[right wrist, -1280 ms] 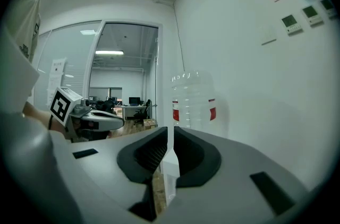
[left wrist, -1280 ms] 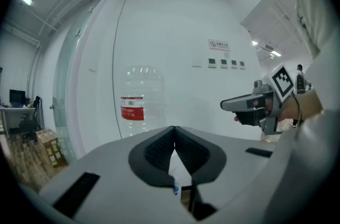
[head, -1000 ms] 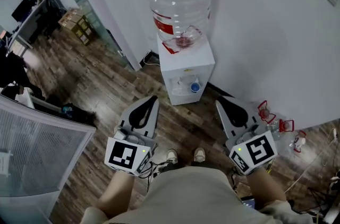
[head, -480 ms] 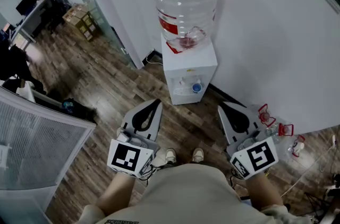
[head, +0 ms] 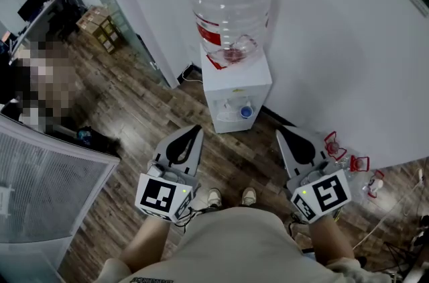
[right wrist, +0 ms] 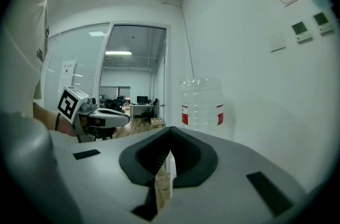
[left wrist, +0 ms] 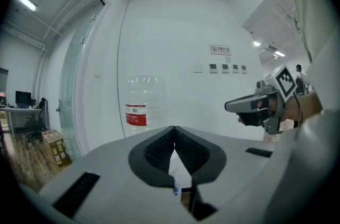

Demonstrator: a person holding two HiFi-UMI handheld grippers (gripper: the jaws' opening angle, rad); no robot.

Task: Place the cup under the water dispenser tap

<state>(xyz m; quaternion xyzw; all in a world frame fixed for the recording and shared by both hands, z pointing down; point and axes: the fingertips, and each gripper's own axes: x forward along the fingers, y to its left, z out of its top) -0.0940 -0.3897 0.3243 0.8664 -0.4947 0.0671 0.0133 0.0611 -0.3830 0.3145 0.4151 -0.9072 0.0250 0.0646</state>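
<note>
A white water dispenser stands against the wall with a big clear bottle on top and a blue tap in its front recess. I cannot make out a cup in any view. My left gripper and right gripper are held side by side in front of the dispenser, short of it, both pointing at it. Both are shut with nothing between the pads. In the left gripper view the jaws meet below the bottle. The right gripper view shows the same jaws-together stance beside the bottle.
Small red-topped items and cables lie on the wood floor at the right by the wall. Cardboard boxes sit beyond a glass partition at the left. A grey mesh screen stands at the near left. The person's shoes are just behind the grippers.
The head view has shifted slightly. Both grippers keep their places in front of the dispenser.
</note>
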